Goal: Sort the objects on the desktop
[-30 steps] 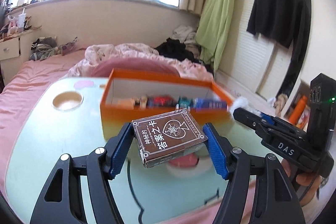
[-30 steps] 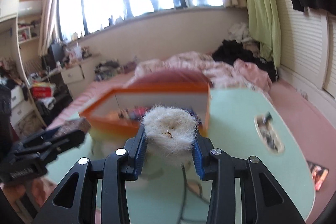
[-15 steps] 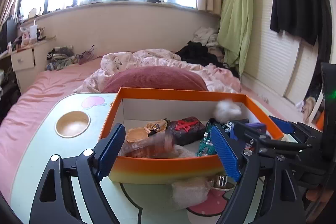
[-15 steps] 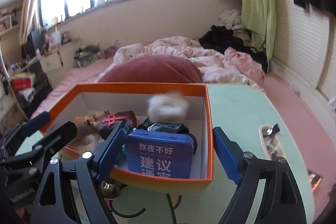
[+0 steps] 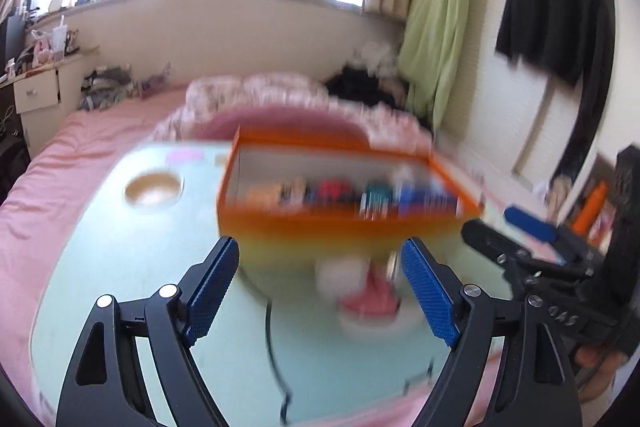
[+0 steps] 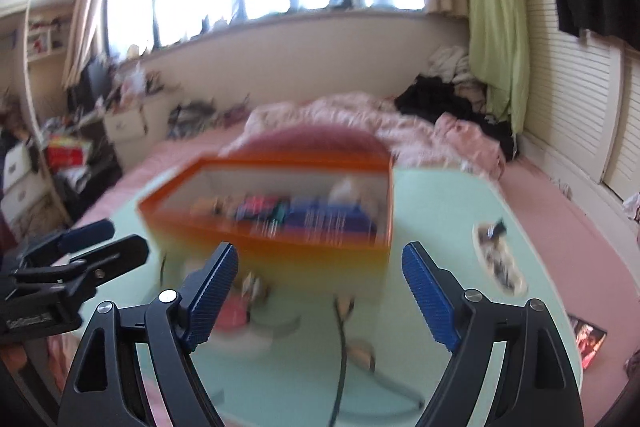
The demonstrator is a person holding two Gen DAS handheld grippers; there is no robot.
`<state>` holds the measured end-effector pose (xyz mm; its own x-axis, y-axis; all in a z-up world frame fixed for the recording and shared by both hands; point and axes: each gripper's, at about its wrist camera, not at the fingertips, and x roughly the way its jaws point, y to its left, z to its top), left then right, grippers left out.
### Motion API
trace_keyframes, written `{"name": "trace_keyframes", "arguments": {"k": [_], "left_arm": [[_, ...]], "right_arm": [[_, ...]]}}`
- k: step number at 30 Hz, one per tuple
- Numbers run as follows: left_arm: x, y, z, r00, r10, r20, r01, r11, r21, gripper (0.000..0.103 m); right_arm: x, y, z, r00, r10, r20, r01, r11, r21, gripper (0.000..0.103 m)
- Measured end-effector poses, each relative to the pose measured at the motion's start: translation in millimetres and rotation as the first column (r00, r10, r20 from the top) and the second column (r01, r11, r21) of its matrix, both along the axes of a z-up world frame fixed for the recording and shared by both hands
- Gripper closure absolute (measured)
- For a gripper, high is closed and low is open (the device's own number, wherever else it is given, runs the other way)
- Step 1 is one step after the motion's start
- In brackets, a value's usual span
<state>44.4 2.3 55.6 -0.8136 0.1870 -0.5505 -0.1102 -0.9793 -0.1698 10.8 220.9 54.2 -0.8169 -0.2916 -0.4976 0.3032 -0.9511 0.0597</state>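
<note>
An orange box (image 5: 348, 223) stands on the mint-green table (image 5: 120, 247), holding several blurred items. Among them are a blue tin (image 6: 328, 223) and a white fluffy ball (image 6: 352, 187). My left gripper (image 5: 320, 243) is open and empty, just short of the box's front wall. My right gripper (image 6: 320, 249) is also open with nothing between its fingers, facing the box (image 6: 260, 247) from the right. Each gripper shows in the other's view: the right gripper (image 5: 500, 231) at the right edge, the left gripper (image 6: 108, 239) at the left edge. Both views are motion-blurred.
In front of the box lie a white lump (image 5: 344, 275) and a pink dish (image 5: 372, 299), and a black cable (image 5: 272, 347) crosses the table. A round cup recess (image 5: 152, 189) sits at the table's left. A pink bed (image 6: 540, 195) surrounds the table.
A second ago the left gripper held a brown card box and the right a fluffy ball. Both opened over the orange box, dropped them in, and have drawn back empty.
</note>
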Motion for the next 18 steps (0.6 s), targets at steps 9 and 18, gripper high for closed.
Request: {"name": "trace_keyframes", "arguments": {"k": [9, 18], "left_arm": [[-17, 21, -54, 0.993, 0.02, 0.118, 0.001, 0.984, -0.177, 0.002], [-14, 11, -72, 0.992, 0.055, 0.11, -0.036, 0.985, -0.168, 0.0]], "right_arm": [[-13, 2, -52, 0.982, 0.001, 0.188, -0.013, 0.998, 0.062, 0.007], [-10, -6, -54, 0.983, 0.006, 0.186, -0.025, 0.995, 0.099, 0.0]]}}
